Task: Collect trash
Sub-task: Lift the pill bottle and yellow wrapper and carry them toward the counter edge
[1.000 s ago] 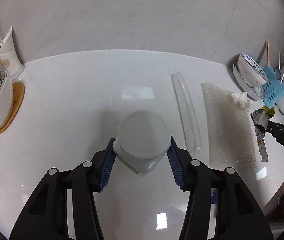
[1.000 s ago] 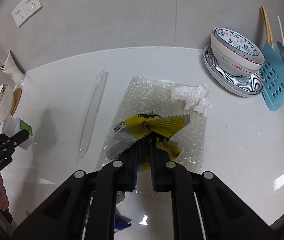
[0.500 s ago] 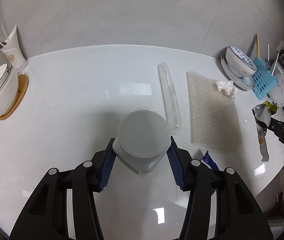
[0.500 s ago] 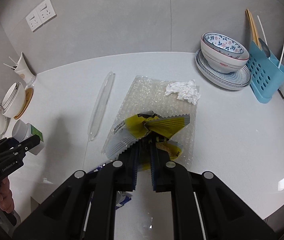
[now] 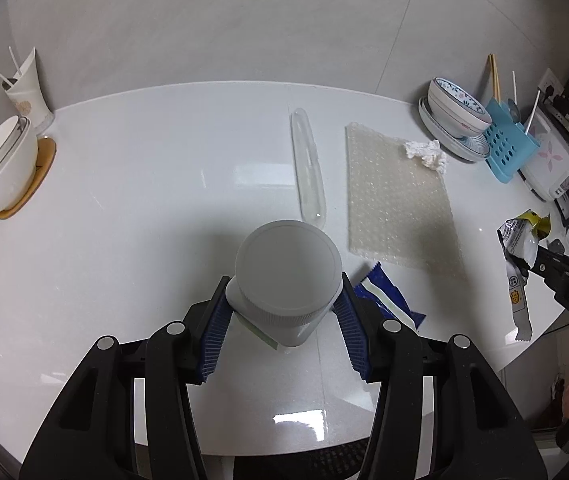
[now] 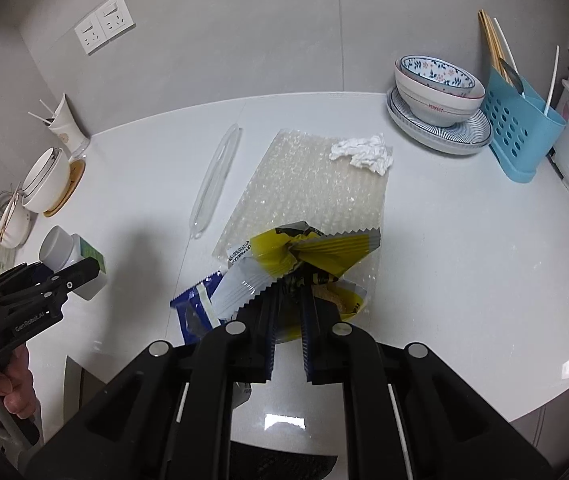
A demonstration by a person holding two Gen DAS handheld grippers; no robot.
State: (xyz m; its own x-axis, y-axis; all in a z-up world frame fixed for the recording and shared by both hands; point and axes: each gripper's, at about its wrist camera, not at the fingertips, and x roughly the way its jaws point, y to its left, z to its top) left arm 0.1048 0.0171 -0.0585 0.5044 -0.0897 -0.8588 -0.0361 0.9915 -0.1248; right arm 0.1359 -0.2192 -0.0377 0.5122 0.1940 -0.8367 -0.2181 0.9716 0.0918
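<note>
Clearly, in the left wrist view, the left gripper clamps a white bottle by its body, just under the ribbed cap, above the table. It looks rigid and smooth, so a grip across the flat sides should hold best.

From the right wrist view, the right gripper is closed on a crumpled yellow wrapper, lifted over the bubble wrap. Light and crinkly, it is likely safest pinched at its bunched middle.
</note>
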